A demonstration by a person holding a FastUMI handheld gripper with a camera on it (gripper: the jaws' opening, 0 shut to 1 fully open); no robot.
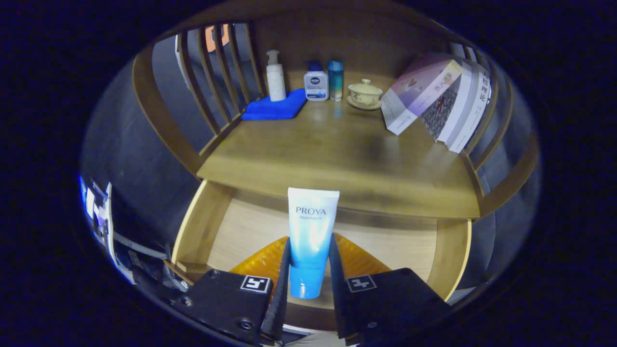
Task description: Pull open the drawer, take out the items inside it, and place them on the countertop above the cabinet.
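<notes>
Wooden countertop (337,159) lies beyond the open drawer (250,226); fingers (308,270) clamp a tube (311,236).

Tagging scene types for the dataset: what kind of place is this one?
Probably a mock home corner: a wooden cabinet with an open drawer below its countertop, where a pump bottle, lidded teacup and leaning books stand. The gripper is shut on a blue tube above the drawer.

I'm seeing dim, warm light falling from above, soft glare pooling mid countertop (337,144), the tube (311,241) gleaming bright between the gripper (309,270) fingers pressing it, shadow darkening the countertop's back edge, fisheye bending the side rails (159,111), corners blurring.
</notes>
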